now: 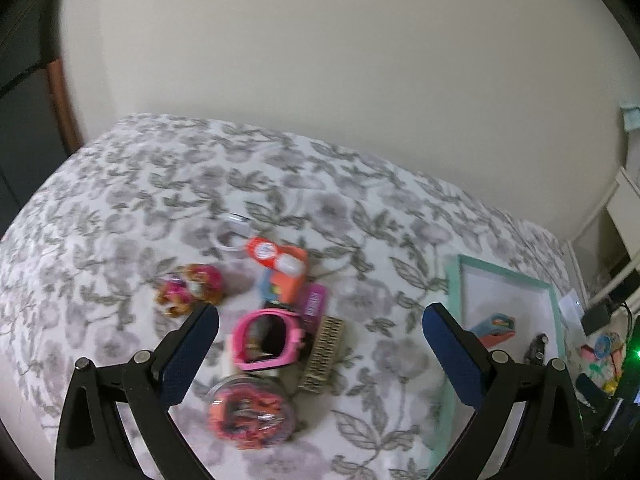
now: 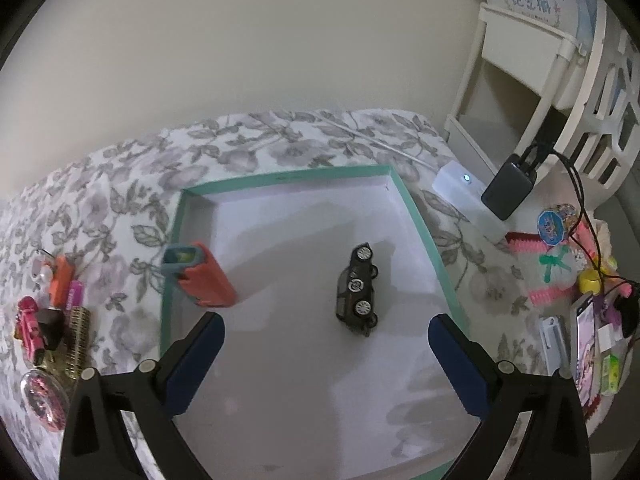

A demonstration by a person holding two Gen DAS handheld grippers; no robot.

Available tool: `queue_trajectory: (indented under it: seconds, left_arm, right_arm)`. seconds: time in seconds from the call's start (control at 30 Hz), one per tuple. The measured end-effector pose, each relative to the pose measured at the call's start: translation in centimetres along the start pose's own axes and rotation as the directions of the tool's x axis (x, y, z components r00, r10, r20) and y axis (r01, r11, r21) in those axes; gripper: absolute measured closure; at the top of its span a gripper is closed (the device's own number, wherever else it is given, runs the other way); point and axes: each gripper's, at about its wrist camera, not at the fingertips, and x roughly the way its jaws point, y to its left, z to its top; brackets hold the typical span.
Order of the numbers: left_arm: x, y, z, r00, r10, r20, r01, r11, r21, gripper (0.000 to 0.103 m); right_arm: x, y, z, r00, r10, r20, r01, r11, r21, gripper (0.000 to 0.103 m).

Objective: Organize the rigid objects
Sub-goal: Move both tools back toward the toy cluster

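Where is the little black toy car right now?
The black toy car lies on its side inside the teal-rimmed tray, right of the orange box, seen from the right wrist view.

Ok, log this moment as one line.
left tongs: open, empty | right tongs: open, empty | tray: toy car, orange case | pile: outside tray

The floral bedspread (image 1: 120, 208) looks like soft matt cloth. The teal-rimmed tray (image 2: 416, 216) has a smooth matt white floor, like card. The dark toy car (image 2: 357, 290) and pink watch (image 1: 266, 338) look like glossy plastic.
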Motion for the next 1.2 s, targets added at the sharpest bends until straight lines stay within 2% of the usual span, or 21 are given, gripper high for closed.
queue_trajectory:
  seconds: [0.07,0.27,0.4,0.5,0.57,0.7,0.77,0.93,1.2]
  left_arm:
    - [-0.3,0.7,-0.4,1.0,0.016,-0.013,-0.016,1.0,-0.014,0.001]
    - [-0.1,3.3,-1.6,0.995,-0.02,-0.097,0.012,0.996,-0.085,0.001]
    - [0.9,4.8,-1.7,0.988,0.036,-0.15,-0.05,0.995,-0.088,0.001]
    - [1.6,5.8,-1.5,0.982,0.04,-0.184,-0.059,0.993,-0.099,0.001]
    - [1.6,6.8,-1.3,0.982,0.034,-0.185,-0.059,0.99,-0.131,0.001]
    - [1.6,8.5,-1.3,0.98,0.034,-0.194,-0.07,0.981,-0.179,0.001]
    - [1.9,9.1,-1.2,0.977,0.05,-0.208,-0.091,0.978,-0.189,0.001]
    - [2.0,10.2,-1.0,0.975,0.068,-0.211,-0.114,0.971,-0.213,0.001]
    - [2.4,10.4,-0.8,0.971,0.08,-0.226,-0.125,0.973,-0.194,0.001]
  right_arm:
    - [-0.4,0.3,0.1,1.0,0.006,0.015,-0.006,1.0,-0.001,0.0]
    - [-1.1,1.6,0.0,0.999,0.005,0.039,-0.005,1.0,-0.016,0.0]
    - [-1.1,2.4,-0.2,0.999,-0.011,0.039,0.012,1.0,-0.022,0.0]
    - [-1.0,3.0,-0.5,1.0,0.007,0.027,-0.007,1.0,0.0,0.0]
    - [-1.0,3.6,-0.7,1.0,0.023,0.019,-0.023,1.0,0.001,0.0]
    - [-1.0,5.7,-1.5,0.999,-0.028,0.031,0.03,0.997,-0.071,0.0]
    - [-0.9,6.5,-1.9,0.999,-0.03,0.022,0.032,0.995,-0.09,0.0]
    - [-1.4,8.5,-1.9,0.999,0.001,0.038,0.003,0.994,-0.106,0.0]
    - [-2.0,11.7,-2.3,0.998,0.056,0.041,-0.049,0.988,-0.145,0.0]
